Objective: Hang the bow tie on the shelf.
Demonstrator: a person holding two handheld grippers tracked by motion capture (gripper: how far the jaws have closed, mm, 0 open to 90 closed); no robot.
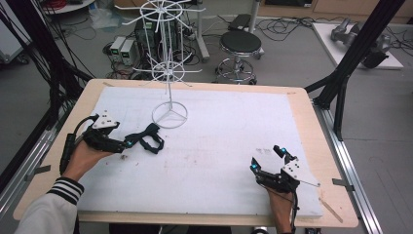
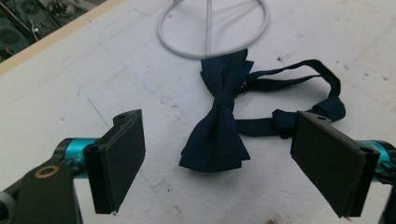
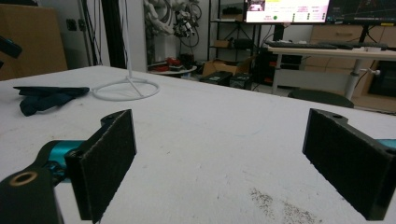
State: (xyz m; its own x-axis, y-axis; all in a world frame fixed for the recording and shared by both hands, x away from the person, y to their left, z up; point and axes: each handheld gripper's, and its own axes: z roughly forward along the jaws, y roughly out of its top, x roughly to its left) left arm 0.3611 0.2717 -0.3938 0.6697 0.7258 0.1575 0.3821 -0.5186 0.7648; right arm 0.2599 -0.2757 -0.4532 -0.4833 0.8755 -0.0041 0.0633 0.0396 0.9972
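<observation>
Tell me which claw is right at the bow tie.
The left claw: open, jaws flanking the navy bow tie. The right claw sits far across the foam.

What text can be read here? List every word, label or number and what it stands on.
None can be read.
Monitor: coloured lines of text, too small and blurred to read.
Bow tie, stand, left gripper and right gripper: no lettering.

A dark navy bow tie (image 2: 219,123) with its looped strap lies flat just ahead of the left gripper (image 2: 217,158), between its spread jaws.
</observation>
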